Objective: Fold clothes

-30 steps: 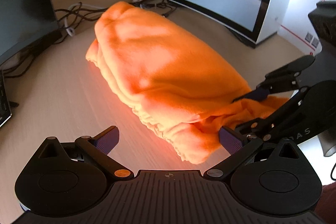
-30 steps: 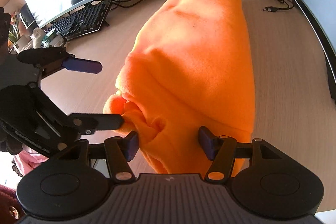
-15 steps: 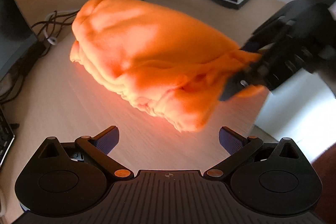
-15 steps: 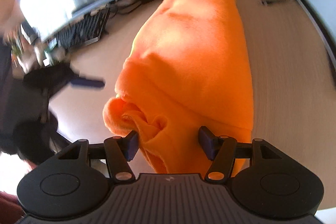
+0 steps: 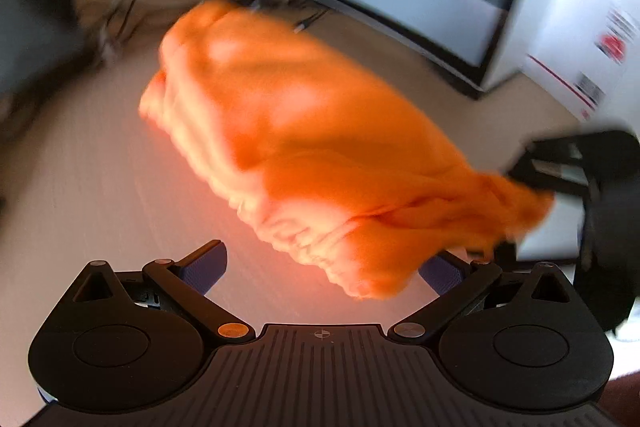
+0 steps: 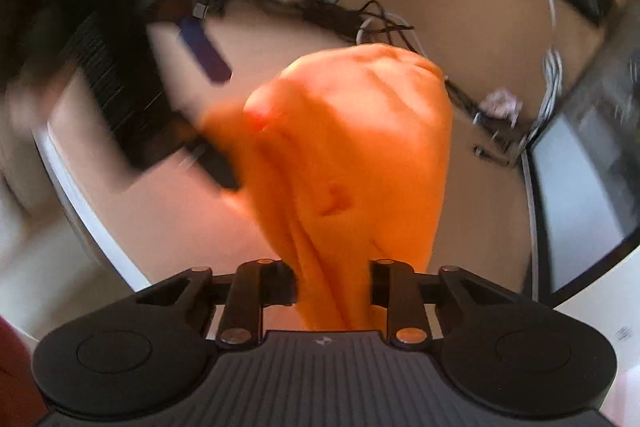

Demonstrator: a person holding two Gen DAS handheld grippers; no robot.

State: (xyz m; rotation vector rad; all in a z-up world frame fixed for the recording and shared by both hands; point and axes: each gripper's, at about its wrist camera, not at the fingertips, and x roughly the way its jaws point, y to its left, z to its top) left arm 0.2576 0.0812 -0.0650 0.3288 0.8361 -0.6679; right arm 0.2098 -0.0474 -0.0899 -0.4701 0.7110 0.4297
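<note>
A pale wooden desk [image 5: 80, 195] holds a bulky folded orange fleece garment [image 5: 304, 147]. Its near end is bunched between the right gripper [image 6: 332, 285], whose jaws are closing on the fabric. The left gripper [image 5: 322, 267] spreads wide, the fleece's near corner just above its fingers.

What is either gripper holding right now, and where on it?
The right gripper is closing on the near end of the orange cloth, bunched between its fingers. The left gripper is open, holding nothing.
</note>
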